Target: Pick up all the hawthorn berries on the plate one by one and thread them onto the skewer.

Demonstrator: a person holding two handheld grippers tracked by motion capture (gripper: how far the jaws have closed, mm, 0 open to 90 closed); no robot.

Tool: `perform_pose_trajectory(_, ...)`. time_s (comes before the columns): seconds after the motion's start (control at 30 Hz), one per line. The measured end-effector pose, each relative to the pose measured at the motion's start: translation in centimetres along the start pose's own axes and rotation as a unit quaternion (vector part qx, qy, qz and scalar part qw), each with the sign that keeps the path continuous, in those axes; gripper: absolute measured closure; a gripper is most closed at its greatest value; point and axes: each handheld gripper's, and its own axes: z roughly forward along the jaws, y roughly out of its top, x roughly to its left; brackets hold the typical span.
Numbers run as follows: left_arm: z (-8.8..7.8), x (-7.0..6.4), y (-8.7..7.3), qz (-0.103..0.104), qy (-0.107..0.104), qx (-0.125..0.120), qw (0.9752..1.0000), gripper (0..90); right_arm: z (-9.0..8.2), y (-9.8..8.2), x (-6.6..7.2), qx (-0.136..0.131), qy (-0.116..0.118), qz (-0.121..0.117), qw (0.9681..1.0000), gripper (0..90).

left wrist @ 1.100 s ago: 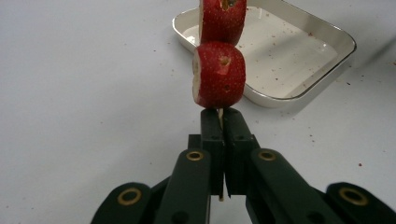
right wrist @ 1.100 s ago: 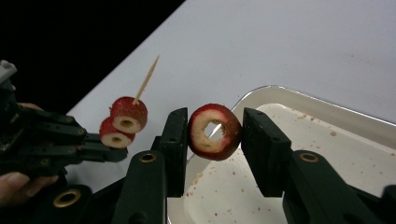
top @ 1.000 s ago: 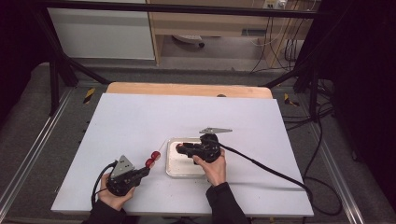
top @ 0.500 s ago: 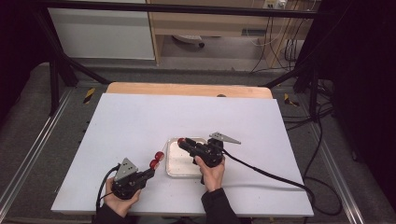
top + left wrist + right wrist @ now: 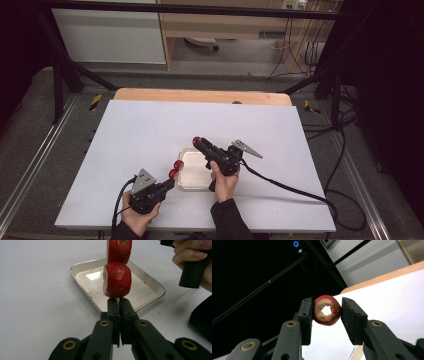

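- while the left gripper clamps a thin skewer bearing two red fruit pieces over the tray,
- right gripper pinches a cored red fruit ring, raised above the table.

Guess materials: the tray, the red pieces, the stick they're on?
Tray: likely polished metal; glossy, mirror-like glare, thin rolled rim. Red pieces: look like cored fruit, maybe hawthorn; speckled red skin, pale flesh, a hole through the piece in the right gripper. Stick: thin, pale, probably bamboo or wood; mostly hidden.
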Motion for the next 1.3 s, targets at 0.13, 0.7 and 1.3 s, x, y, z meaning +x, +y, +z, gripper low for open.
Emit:
perform_pose_trajectory(0.13, 0.4, -0.5, 0.2, -0.004, -0.002, 0.002, 1.0, 87.9, 0.1, 0.3, 0.0, -0.016, 0.004, 0.006, 0.9999, 62.4)
perform_pose_trajectory(0.7, 2.0, -1.4, 1.3, -0.007, -0.011, -0.003, 0.9999, 87.9, 0.1, 0.8, -0.1, -0.052, 0.021, 0.01, 0.9984, 62.5)
perform_pose_trajectory(1.3, 2.0, -1.5, 1.2, -0.008, -0.014, -0.007, 0.9998, 87.9, 0.1, 0.6, -0.1, -0.049, 0.023, 0.008, 0.9985, 62.5)
